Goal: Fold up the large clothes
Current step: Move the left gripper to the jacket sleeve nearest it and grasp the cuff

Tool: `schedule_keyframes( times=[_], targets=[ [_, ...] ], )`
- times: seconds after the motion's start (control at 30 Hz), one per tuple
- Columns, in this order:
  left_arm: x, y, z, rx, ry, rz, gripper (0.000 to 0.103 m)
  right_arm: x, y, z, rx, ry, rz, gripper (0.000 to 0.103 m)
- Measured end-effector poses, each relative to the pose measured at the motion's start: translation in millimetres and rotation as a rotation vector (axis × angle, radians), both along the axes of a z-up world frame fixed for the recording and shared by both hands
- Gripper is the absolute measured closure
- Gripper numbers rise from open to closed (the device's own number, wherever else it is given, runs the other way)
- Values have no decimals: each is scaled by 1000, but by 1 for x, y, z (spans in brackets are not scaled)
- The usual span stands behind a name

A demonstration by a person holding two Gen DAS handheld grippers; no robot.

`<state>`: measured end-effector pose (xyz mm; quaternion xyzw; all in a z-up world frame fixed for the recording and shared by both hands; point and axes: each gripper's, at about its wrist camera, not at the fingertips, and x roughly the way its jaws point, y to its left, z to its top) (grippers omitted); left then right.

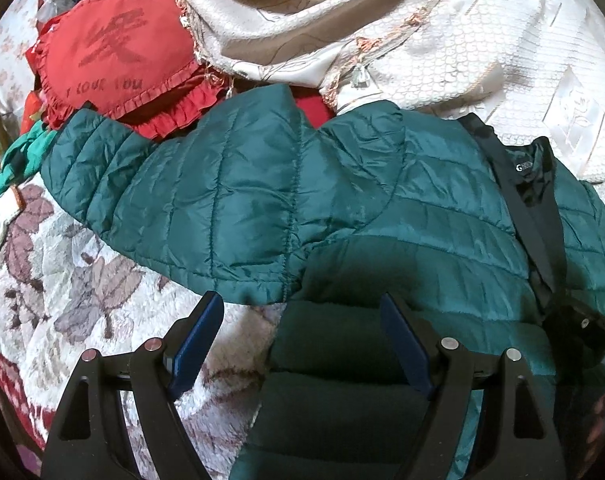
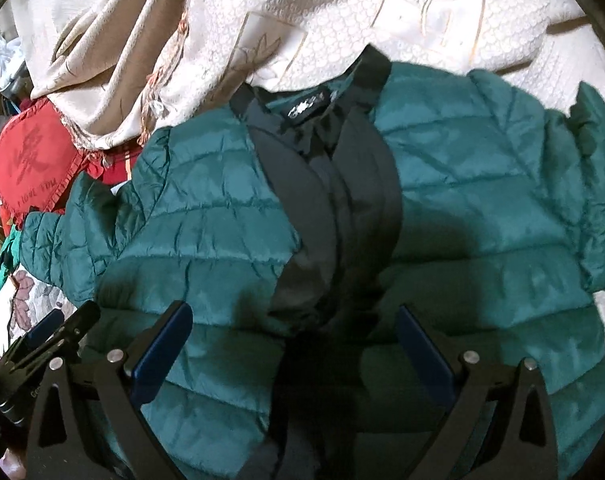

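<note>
A teal quilted puffer jacket (image 1: 262, 200) lies front-up on a patterned bedspread, with a dark placket and collar (image 2: 334, 184) down its middle. One sleeve (image 1: 102, 168) stretches left toward a red cushion. My left gripper (image 1: 302, 312) hovers open over the jacket's left side near the armpit, nothing between its blue pads. My right gripper (image 2: 294, 320) hangs open above the jacket's (image 2: 482, 220) chest, straddling the placket. The other gripper (image 2: 50, 340) shows at the lower left of the right wrist view.
A red frilled heart cushion (image 1: 114, 56) lies at the back left. A cream embroidered blanket (image 1: 382, 32) is bunched behind the jacket. A leaf-patterned bedspread (image 1: 62, 292) covers the near left. A green cloth (image 1: 14, 164) pokes out at the left edge.
</note>
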<state>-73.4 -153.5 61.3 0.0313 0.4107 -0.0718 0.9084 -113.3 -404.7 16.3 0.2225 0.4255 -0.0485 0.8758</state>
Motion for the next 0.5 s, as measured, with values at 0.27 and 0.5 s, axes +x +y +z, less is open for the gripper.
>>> schedule_keyframes(
  times=[0.27,0.5],
  targets=[
    [20,38,7,-55,-6,68,39,13,16,-13,-102,26,34,1],
    [54,107,18,-56,-27,235,39,16,18,-24,-122,38,36,0]
  ],
)
